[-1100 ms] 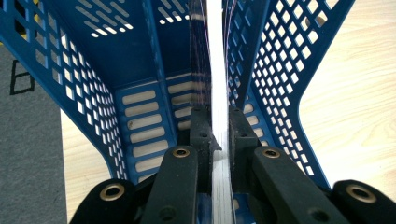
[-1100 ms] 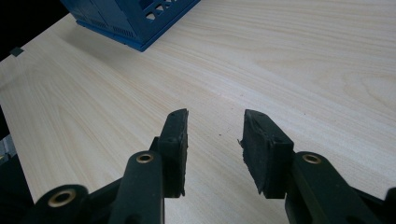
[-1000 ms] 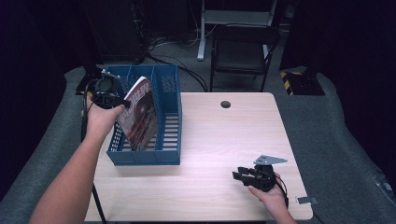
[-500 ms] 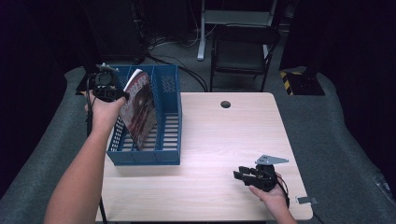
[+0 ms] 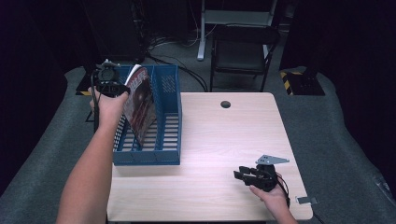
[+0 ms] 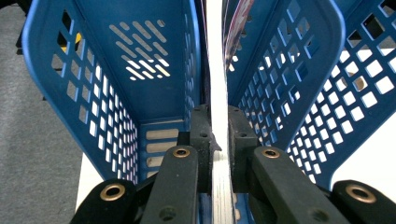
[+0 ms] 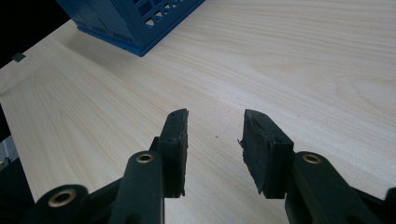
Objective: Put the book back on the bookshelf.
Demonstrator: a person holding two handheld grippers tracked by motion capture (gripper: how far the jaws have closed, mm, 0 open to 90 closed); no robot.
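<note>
A blue slotted file rack (image 5: 163, 156) stands on the left part of the wooden table (image 5: 219, 135). A magazine (image 5: 141, 100) with a dark red cover leans tilted inside the rack, its top edge above the rim. My left gripper (image 5: 122, 87) is shut on the magazine's upper edge; in the left gripper view the white page edges (image 6: 218, 74) run up between the jaws, with the rack's walls (image 6: 140, 56) on both sides. My right gripper (image 5: 239, 176) rests low over the table near the front right, open with nothing between its fingers (image 7: 173, 140).
A round cable hole (image 5: 225, 104) sits at the table's back middle. A dark chair (image 5: 243, 51) stands behind the table. The rack's corner (image 7: 135, 28) lies well ahead of the right gripper, with bare wood (image 7: 289, 60) between them.
The left gripper has lifted and moved toward the far end of the rack, standing the magazine more upright. The right gripper has stayed in place.
</note>
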